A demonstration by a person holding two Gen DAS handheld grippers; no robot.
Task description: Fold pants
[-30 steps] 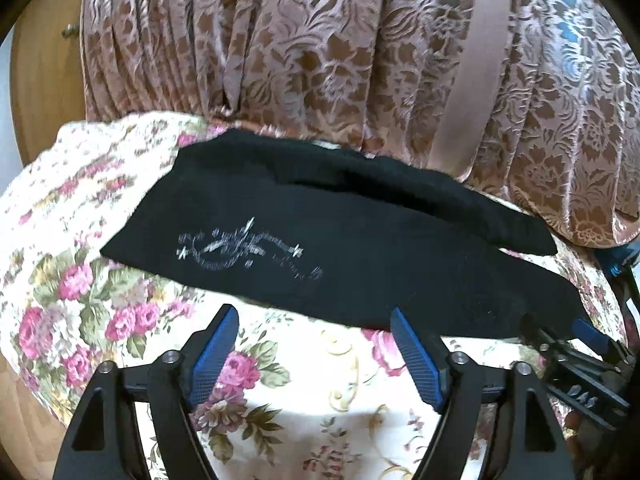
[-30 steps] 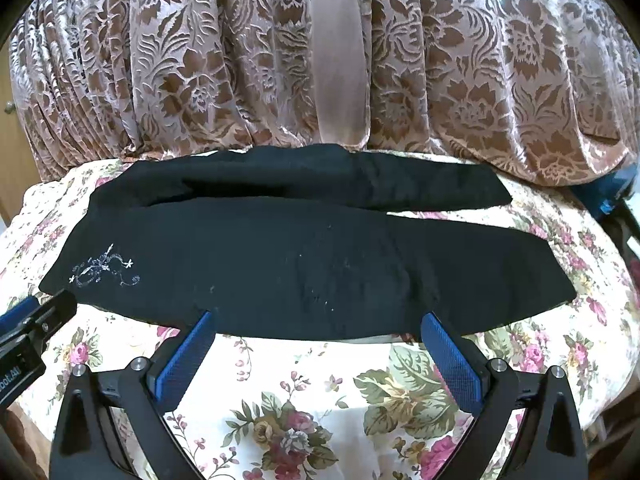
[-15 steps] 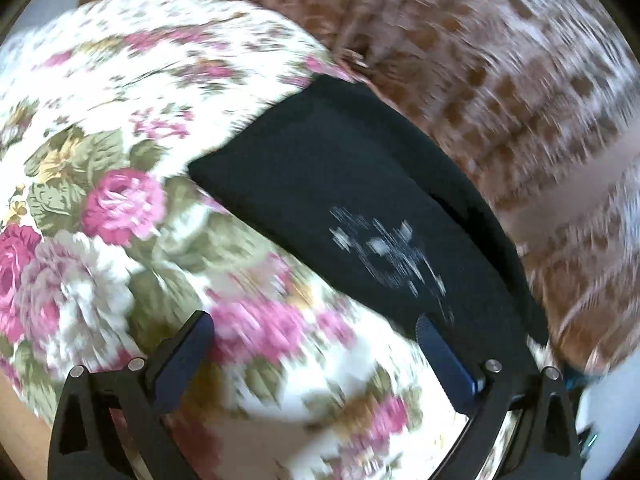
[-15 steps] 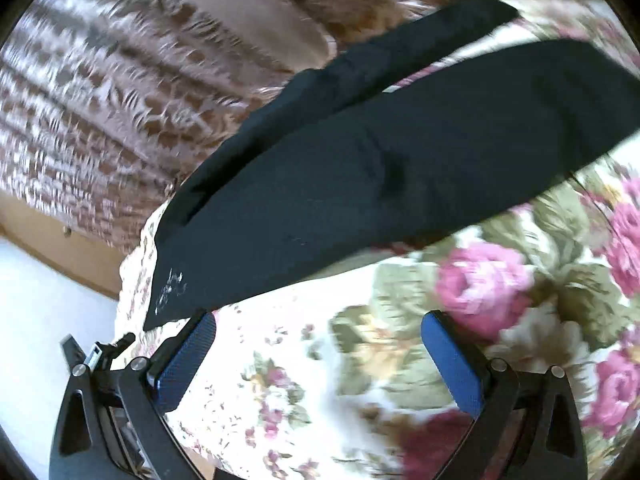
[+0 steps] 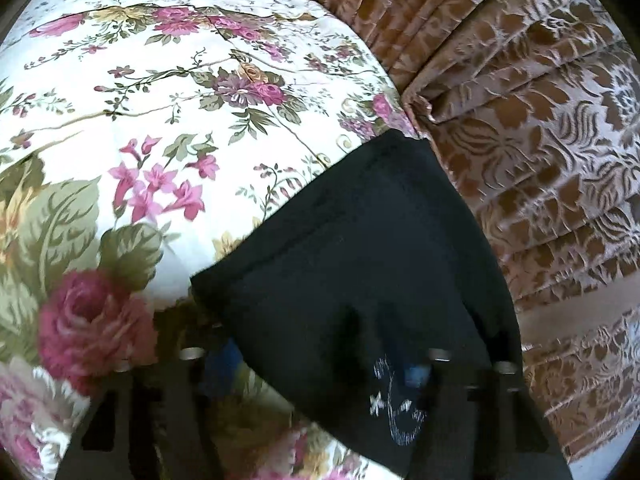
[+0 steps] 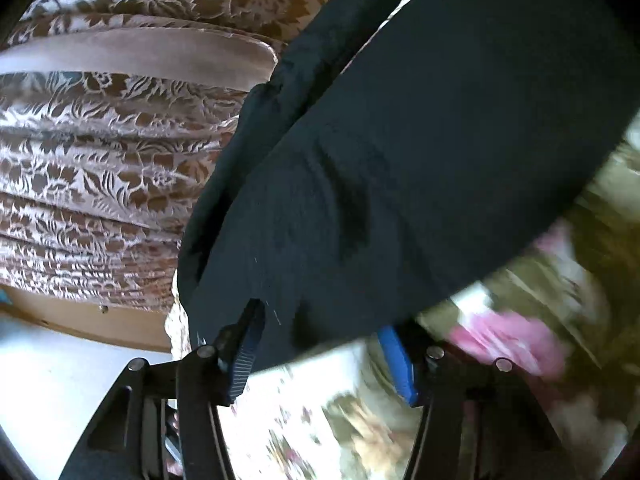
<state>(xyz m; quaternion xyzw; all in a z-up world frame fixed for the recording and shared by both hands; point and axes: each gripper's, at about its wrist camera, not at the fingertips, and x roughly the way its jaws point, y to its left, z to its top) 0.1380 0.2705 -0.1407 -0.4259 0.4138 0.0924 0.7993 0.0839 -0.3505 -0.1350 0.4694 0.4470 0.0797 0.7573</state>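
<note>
Black pants (image 5: 360,260) lie flat on a floral bedspread (image 5: 140,120). A white embroidered motif (image 5: 396,416) marks the end seen in the left wrist view. My left gripper (image 5: 320,368) is low over that end, blurred, its jaws closing with the pants' edge between them. In the right wrist view the pants (image 6: 420,160) fill the middle, both legs running up to the right. My right gripper (image 6: 322,360) straddles their near edge. Its jaws are closing, with black cloth between the blue pads (image 6: 244,360) and a gap still showing.
A brown and cream patterned drape (image 5: 540,160) hangs along the far side of the bed and also shows as the drape (image 6: 100,160) in the right wrist view. Wooden furniture (image 6: 80,320) stands beyond the bed's end. The bedspread (image 6: 360,420) lies under the right gripper.
Both grippers dropped close to the pants and rolled, so the views tilted. Both pairs of jaws narrowed from wide open, and the pants' edge now lies between each pair.
</note>
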